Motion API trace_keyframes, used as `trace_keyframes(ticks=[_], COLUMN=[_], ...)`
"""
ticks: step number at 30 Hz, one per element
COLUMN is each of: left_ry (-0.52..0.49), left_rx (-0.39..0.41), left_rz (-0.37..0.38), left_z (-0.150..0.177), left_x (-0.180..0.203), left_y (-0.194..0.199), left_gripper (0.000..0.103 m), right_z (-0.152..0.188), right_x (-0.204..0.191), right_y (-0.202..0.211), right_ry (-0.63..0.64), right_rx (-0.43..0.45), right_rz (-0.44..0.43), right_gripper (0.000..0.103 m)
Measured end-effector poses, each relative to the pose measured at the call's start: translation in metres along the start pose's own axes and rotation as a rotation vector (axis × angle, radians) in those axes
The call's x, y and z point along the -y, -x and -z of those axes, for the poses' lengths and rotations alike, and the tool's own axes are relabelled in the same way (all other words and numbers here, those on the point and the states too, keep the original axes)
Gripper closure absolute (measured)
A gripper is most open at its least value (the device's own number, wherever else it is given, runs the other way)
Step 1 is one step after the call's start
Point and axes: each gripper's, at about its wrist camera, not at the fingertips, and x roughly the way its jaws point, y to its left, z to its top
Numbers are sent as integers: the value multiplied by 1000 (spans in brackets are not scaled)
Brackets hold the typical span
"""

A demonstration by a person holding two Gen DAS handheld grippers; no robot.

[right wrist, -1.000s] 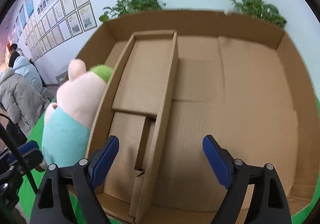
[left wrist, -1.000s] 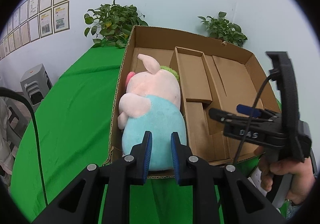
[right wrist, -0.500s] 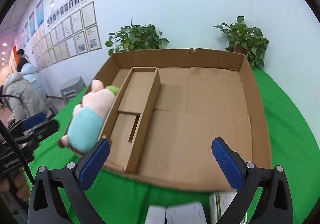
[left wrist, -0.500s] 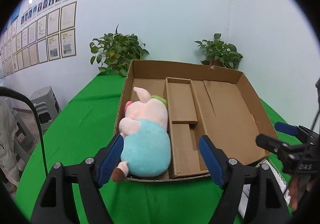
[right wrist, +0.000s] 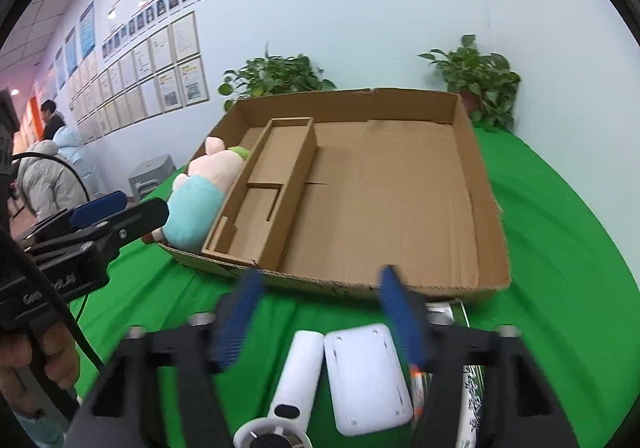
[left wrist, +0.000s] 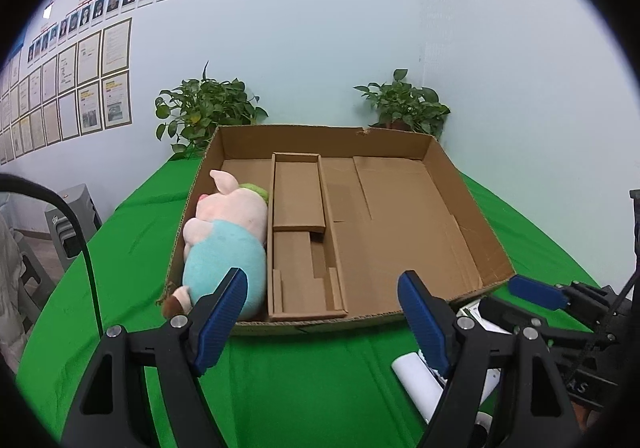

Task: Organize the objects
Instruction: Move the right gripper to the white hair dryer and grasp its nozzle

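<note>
A: One item boxed: plush pig (left wrist: 226, 244) in cardboard box (left wrist: 472, 208), leftmost slot.
B: Claws?
A: Left claw (left wrist: 322, 312), right claw (right wrist: 320, 312) both spread, empty. Next probably white device (right wrist: 366, 372), just before box.

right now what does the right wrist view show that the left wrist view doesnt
Only the right wrist view shows the flat white rounded device whole, lying beside the white handheld fan on the green cloth, and people in coats by the far wall.

Only the left wrist view shows a grey stool beside the table.

Both show the cardboard box with the pig plush lying in its left compartment, two potted plants behind it, and both grippers, left and right, open and empty.
</note>
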Motion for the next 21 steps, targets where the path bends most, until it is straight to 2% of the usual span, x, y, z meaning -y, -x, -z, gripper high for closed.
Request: trace_keyframes(ticks=[1,3,5,6,8,11,12,14,15,16,17,18,21], left_ry=[0,10,20,10,-11,-7,-4,-7,-2,15,26,29,42], left_rx=[-2,-14,-48,-73,-103,-78,-69,-55,-48,-33,-27,-34,-72], left_rz=[-3,13,61,82,102,98,82,62,64,60,59,58,56], left_z=[3,7,11,13,17,17,16,15,15,16,17,17,22], left_x=[2,4,6,8,13,15,15,15,14,12,11,9,7], left_y=[1,-1,-4,-6,-9,-4,-2,0,1,3,4,3,-4], left_gripper=[25,29,65,96,100,100,95,62,31,22,22,22,22], right_z=[2,7,9,11,13,13,14,13,15,14,14,16,21], right_x=[1,1,1,1,0,-1,0,0,1,0,1,3,4], right_y=[1,8,10,11,9,6,7,3,4,1,0,0,3], right_ry=[-6,-5,5,12,13,15,10,5,3,4,0,-14,-25], right_rx=[-2,1,8,9,-3,-5,-8,-21,-24,-25,-23,-19,-13], right_rz=[4,20,23,26,19,18,20,25,39,43,42,35,30], right_gripper=[71,90,96,99,100,100,99,97,84,70,32,7,3])
